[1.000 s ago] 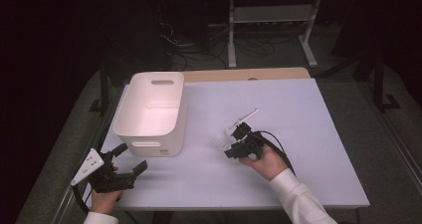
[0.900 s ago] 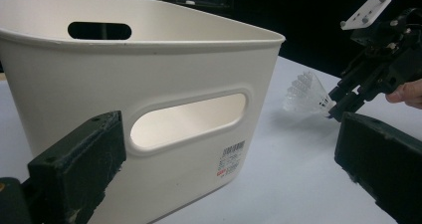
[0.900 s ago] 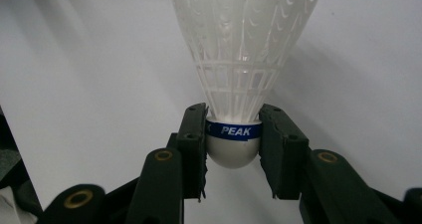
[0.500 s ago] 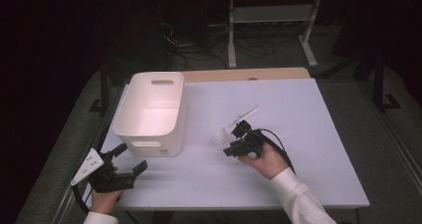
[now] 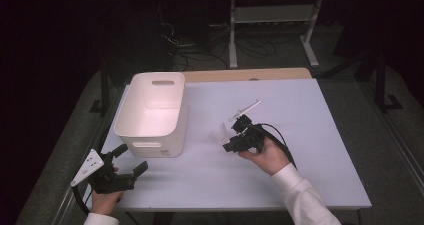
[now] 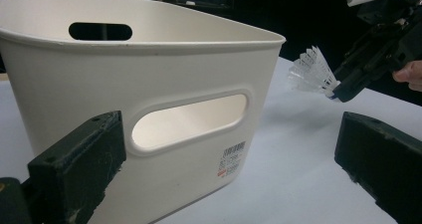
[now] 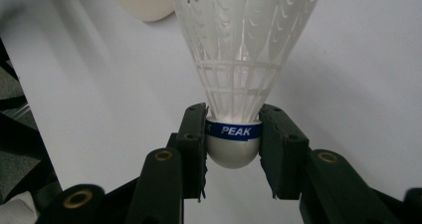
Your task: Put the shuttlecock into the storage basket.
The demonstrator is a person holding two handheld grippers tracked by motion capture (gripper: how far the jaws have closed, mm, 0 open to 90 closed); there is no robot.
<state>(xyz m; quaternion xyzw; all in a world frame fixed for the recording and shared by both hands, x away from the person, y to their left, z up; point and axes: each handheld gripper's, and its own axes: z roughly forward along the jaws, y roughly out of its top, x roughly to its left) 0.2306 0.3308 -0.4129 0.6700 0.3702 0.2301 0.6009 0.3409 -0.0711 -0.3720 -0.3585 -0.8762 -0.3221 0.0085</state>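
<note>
White plastic shuttlecock (image 7: pixel 234 74) with a blue band sits clamped by its rounded base in the right gripper (image 7: pixel 233 139) — lifted off the pale table (image 5: pixel 300 115), near the white plastic bin (image 5: pixel 152 112). Left gripper (image 5: pixel 131 161) gapes, holding nothing — dark room behind.

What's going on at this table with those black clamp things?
A person holds a two-jaw gripper in each hand. The right gripper is clamped on the rounded base of a white shuttlecock, held above the table beside a white bin. The left gripper waits open near the bin's front, holding nothing.
</note>
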